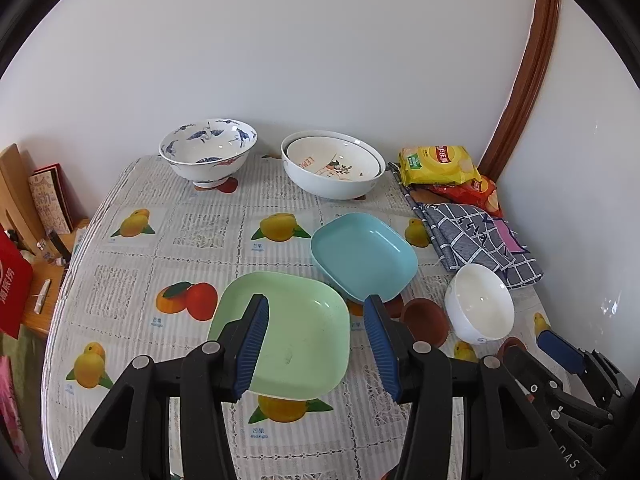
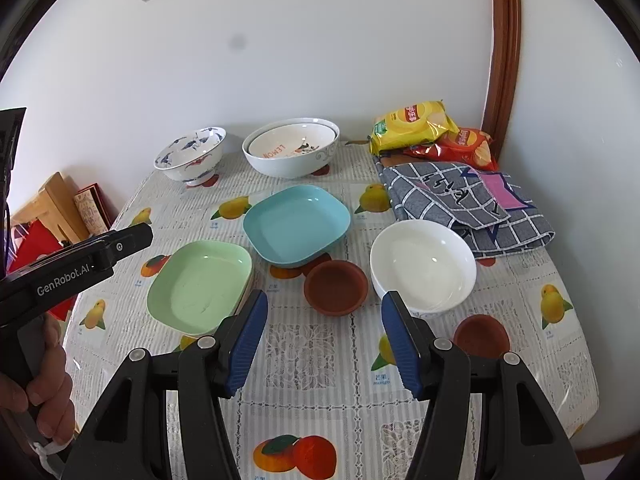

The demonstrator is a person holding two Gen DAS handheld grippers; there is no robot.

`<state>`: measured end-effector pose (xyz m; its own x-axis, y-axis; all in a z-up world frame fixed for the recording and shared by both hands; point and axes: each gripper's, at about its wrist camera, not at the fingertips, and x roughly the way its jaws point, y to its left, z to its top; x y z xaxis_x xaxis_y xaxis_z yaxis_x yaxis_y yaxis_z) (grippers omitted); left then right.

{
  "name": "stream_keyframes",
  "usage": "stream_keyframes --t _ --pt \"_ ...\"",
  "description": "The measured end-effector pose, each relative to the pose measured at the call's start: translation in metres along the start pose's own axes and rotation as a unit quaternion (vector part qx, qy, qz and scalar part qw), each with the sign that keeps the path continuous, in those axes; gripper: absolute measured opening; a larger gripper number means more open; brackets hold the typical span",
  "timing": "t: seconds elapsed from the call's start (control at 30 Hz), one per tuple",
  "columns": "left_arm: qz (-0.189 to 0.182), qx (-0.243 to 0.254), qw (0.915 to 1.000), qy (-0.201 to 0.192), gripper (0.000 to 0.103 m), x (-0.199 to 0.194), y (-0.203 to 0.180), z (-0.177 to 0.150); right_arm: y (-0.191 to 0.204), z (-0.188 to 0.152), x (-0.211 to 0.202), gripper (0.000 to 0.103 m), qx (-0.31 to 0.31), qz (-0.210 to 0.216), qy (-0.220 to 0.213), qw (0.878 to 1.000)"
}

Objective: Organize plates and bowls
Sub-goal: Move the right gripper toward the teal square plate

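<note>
Both hand-held grippers hover empty over a fruit-patterned counter [image 2: 320,344] as the sorting of plates and bowls stands between moves: the left hand-held gripper [image 1: 316,344] hangs with jaws apart above the green plate [image 1: 296,344] at lower centre of its view, and the right hand-held gripper [image 2: 324,336] gapes over bare cloth, nothing between its pads. The blue plate [image 2: 296,224] lies mid-frame, its near edge seemingly propped on a small brown saucer [image 2: 336,286]; a white bowl [image 2: 422,264] sits to the right, a second brown saucer [image 2: 482,336] at lower right. At the upper centre, against the wall, stand a crane-painted bowl [image 2: 190,154] and a pair of nested white bowls [image 2: 292,150]. The next move likely calls for gripping one rim, perhaps to stack the blue plate onto the green. A pale edge under the green plate hints at another dish, hard to confirm; snack bags [image 2: 412,124] and a checked cloth [image 2: 460,200] crowd the upper right.
</note>
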<state>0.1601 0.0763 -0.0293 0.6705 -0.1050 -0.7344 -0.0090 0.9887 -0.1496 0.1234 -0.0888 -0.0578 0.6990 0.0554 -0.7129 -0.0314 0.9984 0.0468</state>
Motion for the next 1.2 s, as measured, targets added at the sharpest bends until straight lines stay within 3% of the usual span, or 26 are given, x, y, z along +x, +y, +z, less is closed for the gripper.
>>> stream_keyframes --t 0.5,1.2 --pt "0.007 -0.012 0.9999 -0.009 0.047 0.014 -0.006 0.023 -0.017 0.039 0.018 0.059 -0.006 -0.001 -0.004 1.000" --pt "0.029 -0.019 0.9992 0.018 0.047 0.073 -0.008 0.049 -0.038 0.074 0.078 0.059 0.007 0.010 0.013 1.000"
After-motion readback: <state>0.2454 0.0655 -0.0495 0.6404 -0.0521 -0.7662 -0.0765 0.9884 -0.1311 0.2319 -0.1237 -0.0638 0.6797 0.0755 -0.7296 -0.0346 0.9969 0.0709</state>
